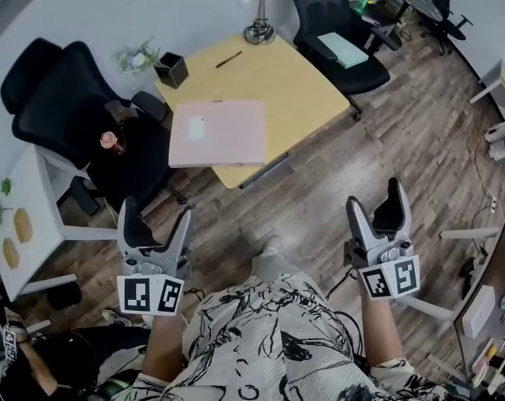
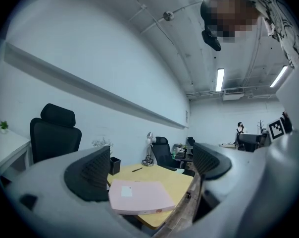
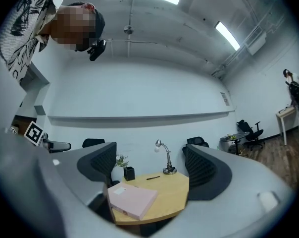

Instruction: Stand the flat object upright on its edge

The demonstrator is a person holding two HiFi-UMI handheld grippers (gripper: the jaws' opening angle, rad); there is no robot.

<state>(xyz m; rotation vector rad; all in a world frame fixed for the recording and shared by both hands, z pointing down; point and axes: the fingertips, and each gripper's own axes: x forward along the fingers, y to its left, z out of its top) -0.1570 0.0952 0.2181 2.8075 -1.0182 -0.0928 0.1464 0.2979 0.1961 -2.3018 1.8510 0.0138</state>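
A flat pink box (image 1: 216, 132) with a small white label lies on the yellow wooden table (image 1: 278, 82), at its near left corner and overhanging the edge a little. It also shows flat in the left gripper view, pink box (image 2: 139, 196), and in the right gripper view, pink box (image 3: 132, 198). My left gripper (image 1: 156, 217) is open and empty, held over the floor well short of the table. My right gripper (image 1: 376, 203) is open and empty too, over the floor to the right of the table.
A black office chair (image 1: 77, 115) stands left of the table and another chair (image 1: 332, 32) behind it. On the table are a black pen cup (image 1: 171, 69), a pen (image 1: 228, 58) and a desk lamp (image 1: 257, 11). A white desk (image 1: 22, 224) sits at the left.
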